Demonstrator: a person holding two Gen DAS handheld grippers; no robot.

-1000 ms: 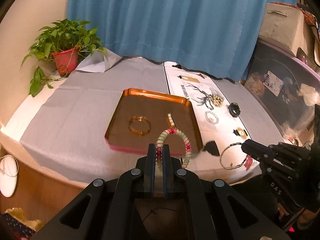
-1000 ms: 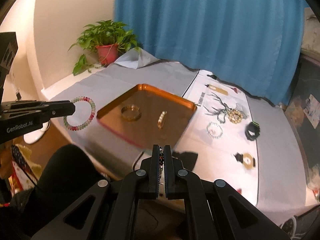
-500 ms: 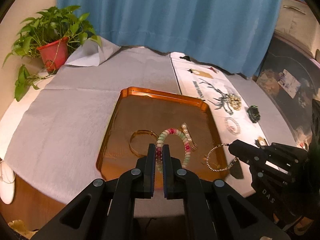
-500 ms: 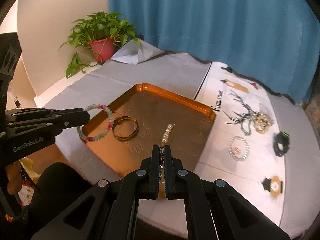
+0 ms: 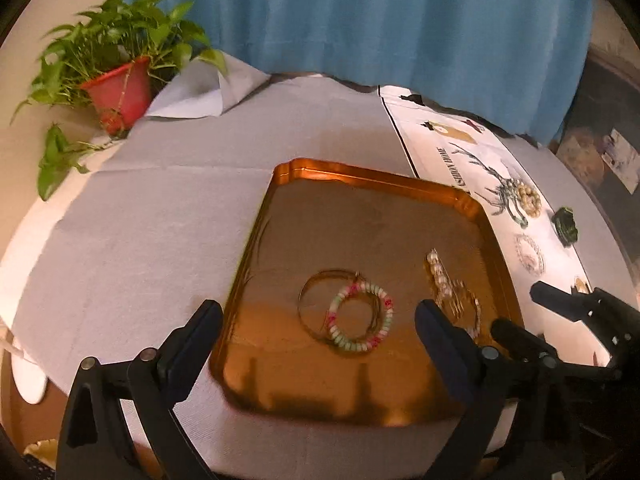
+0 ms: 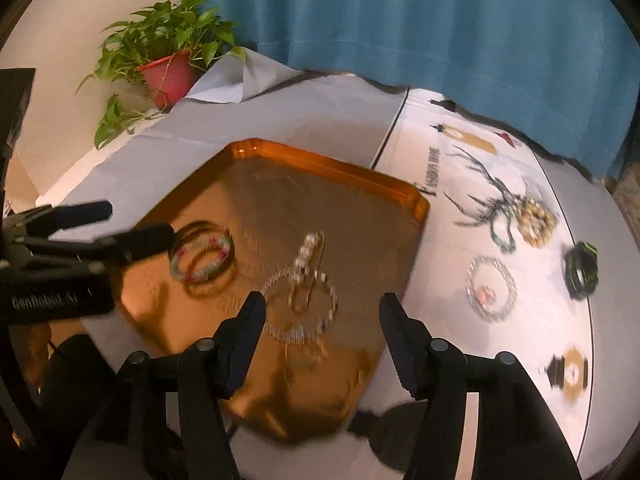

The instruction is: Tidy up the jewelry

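**Both bracelets down in the copper tray**

My left gripper [image 5: 318, 320] hangs over the near part of the shallow copper-coloured metal tray [image 5: 360, 178], its jaws spread wide after just opening, with nothing pressed between them. Framed in that gap, the pink, white and pale-green beaded bracelet [image 5: 360, 322] lies flat on the tray floor, overlapping the thin gold wire bangle [image 5: 316, 292] beneath it.

My right gripper [image 6: 322, 314] is also parted, its jaws having just been opening, though less wide than the left. Between them, free of both pads, the fine silver-and-dark beaded chain bracelet [image 6: 302, 308] lies on the tray in a loose ring, partly over the gold clasp with white pearls [image 6: 306, 258].

The tray sits on a grey cloth [image 5: 160, 216] covering the table. To its right, a white printed sheet [image 6: 460, 184] carries the remaining pieces: a gold-bead cluster [image 6: 536, 220] on the dark antler drawing, a clear crystal bracelet [image 6: 492, 288], a black-and-green band [image 6: 582, 268], and a black-and-gold ornament [image 6: 570, 372] nearest me. A potted green plant in a red pot [image 5: 120, 88] stands at the far left, before a blue curtain [image 5: 360, 20].
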